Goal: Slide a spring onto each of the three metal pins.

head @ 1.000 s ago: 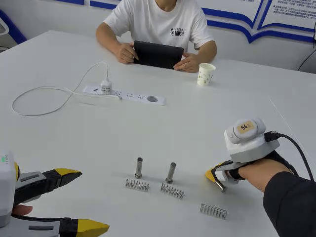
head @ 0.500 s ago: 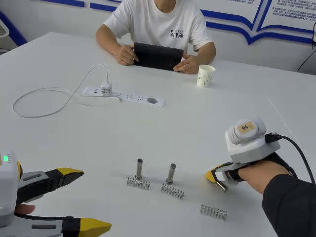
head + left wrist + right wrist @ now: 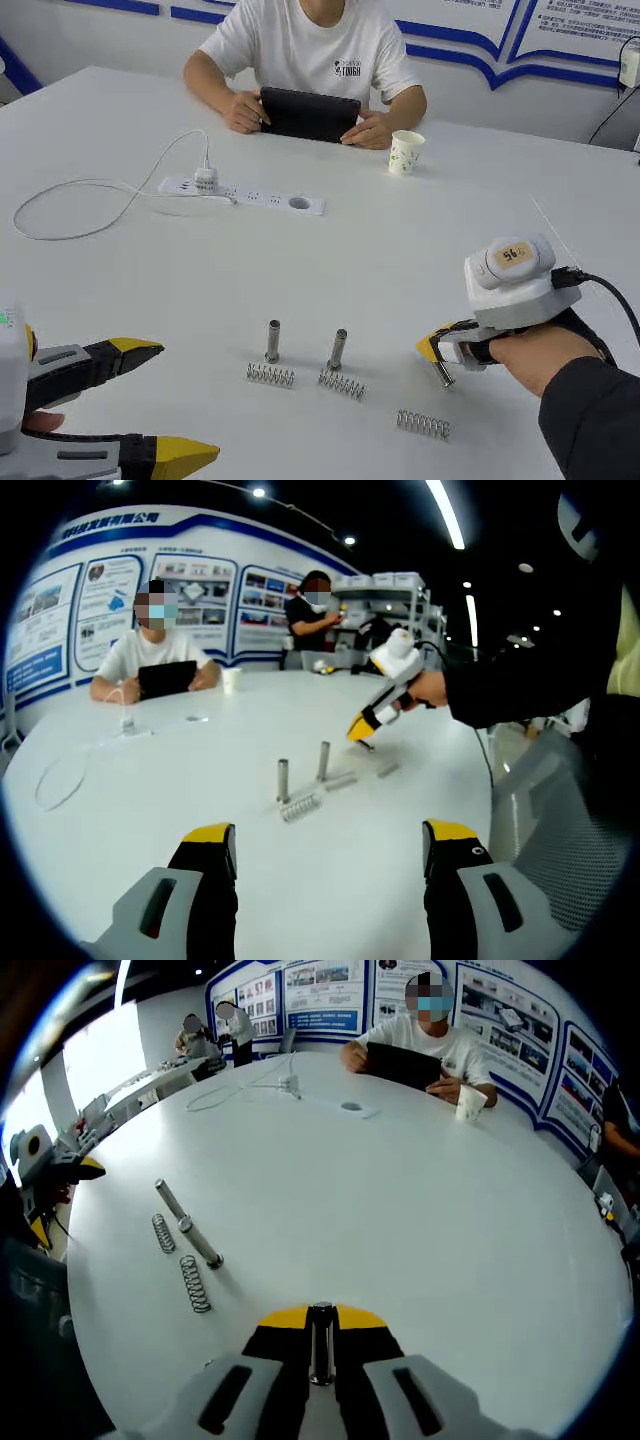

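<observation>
Nearest us on the left, our left gripper (image 3: 170, 400) hovers with its jaws wide apart and empty. Near right, a loose spring (image 3: 422, 424) lies flat on the table (image 3: 400, 250). Just beyond it, our right gripper (image 3: 432, 352) is clamped on the third pin (image 3: 443, 375). Farther, mid-table, the left spring (image 3: 270, 375) and middle spring (image 3: 341, 384) lie before the upright left pin (image 3: 273, 340) and middle pin (image 3: 338, 349), both bare. We judge that no pin has a spring yet, so all three are left to do.

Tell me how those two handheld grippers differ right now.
The left gripper has jaws wide apart, empty; the right gripper has jaws shut on a metal pin. The left gripper hangs left of the standing pins, the right gripper to their right. Both have yellow-tipped jaws.
</observation>
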